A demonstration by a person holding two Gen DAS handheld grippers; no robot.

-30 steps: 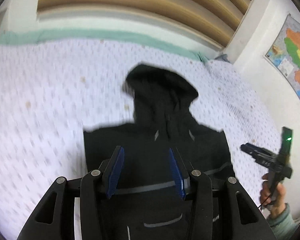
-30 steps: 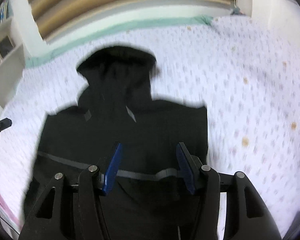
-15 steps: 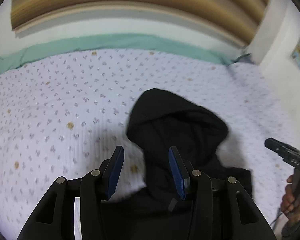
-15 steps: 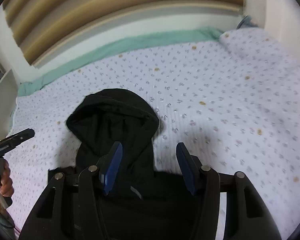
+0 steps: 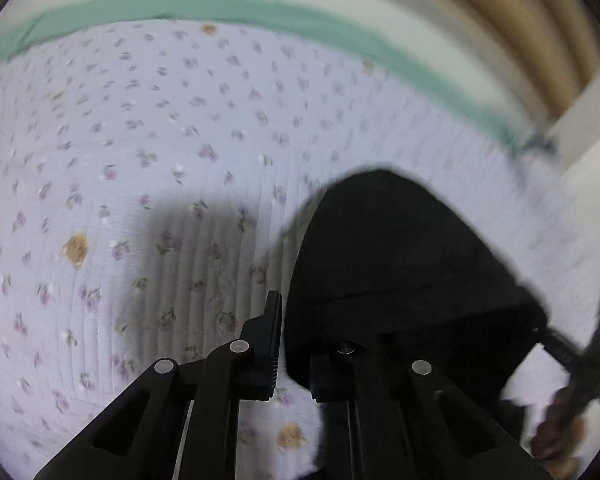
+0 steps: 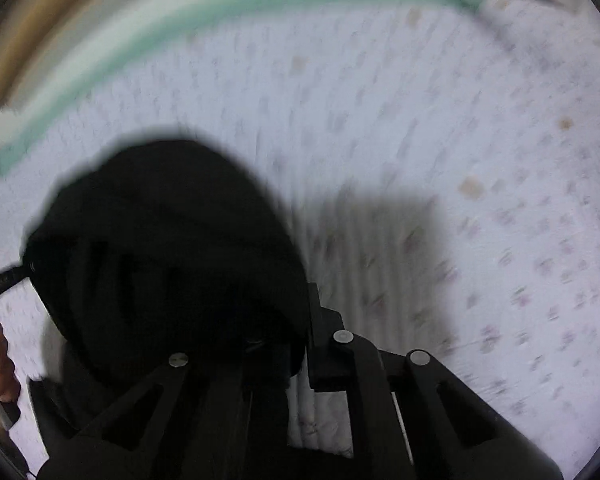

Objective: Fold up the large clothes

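Observation:
A black hooded garment lies on the floral bedsheet. Its hood [image 5: 400, 264] fills the lower right of the left wrist view and the lower left of the right wrist view [image 6: 164, 248]. My left gripper [image 5: 296, 344] sits at the hood's left edge; its left finger rests on the sheet and the right finger is covered by black cloth. My right gripper [image 6: 284, 340] sits at the hood's right edge, with its left finger hidden under the cloth. The jaws look narrowed around the hood edges. The garment's body is out of view.
The white sheet [image 5: 140, 160] with small purple flowers spreads to the far side, edged by a green band [image 5: 260, 12] and a beige headboard. The other hand-held gripper shows at the right edge of the left wrist view [image 5: 580, 352] and at the left edge of the right wrist view [image 6: 0, 284].
Both grippers moved forward from over the garment's body to the hood and dropped low. Their jaws narrowed from wide open onto the hood's two edges. Both views are blurred by motion.

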